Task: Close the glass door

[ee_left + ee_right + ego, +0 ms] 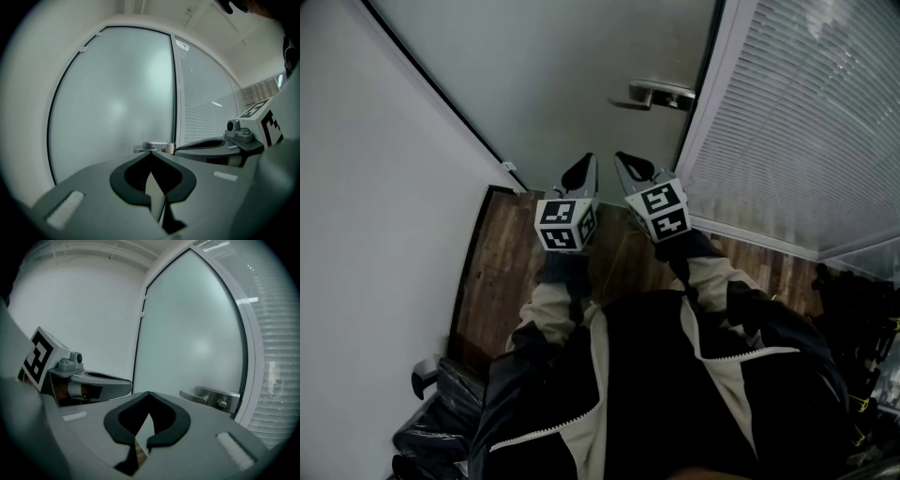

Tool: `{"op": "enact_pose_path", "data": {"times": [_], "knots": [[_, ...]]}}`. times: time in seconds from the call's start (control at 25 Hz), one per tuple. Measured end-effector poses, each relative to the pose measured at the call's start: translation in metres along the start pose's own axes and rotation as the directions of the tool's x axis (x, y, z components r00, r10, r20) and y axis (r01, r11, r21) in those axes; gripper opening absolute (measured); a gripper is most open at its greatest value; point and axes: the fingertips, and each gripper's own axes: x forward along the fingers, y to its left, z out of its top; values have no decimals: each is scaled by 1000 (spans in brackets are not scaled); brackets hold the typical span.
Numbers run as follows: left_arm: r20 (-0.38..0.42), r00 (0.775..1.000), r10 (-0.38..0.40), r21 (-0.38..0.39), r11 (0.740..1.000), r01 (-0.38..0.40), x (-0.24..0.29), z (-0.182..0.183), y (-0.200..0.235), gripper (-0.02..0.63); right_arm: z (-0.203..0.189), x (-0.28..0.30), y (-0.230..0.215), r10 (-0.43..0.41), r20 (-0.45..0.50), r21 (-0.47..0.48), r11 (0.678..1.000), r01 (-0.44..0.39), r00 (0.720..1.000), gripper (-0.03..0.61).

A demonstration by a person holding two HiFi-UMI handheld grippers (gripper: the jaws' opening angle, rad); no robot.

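Both claws face the frosted glass door (572, 75), which stands directly ahead of them and fills the space beyond their tips. The left claw (583, 169) and the right claw (628, 165) are each pressed together with nothing between the jaws, side by side and just apart. Neither appears to touch the pane. The lever handle (654, 94) lies ahead of the right claw and off to its right, close to the door's latch edge. Its long axis runs level across the pane, with the free end pointing back toward the claws. The right claw is the nearer of the two, and the left claw would have to cross in front of it. The latch edge sits against the frame of the blind-covered panel (797, 122) to the right. The door looks shut or nearly so, though the dim views do not show whether a slight gap remains.
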Motion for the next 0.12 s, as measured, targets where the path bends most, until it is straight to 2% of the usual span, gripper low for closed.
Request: {"op": "enact_pose_path", "data": {"times": [0.12], "knots": [[-1,1000,0,4,1000,0,0,-1,-4,2,2,-3,-1,-2,5,-5,1000,2,1000,2]]}}
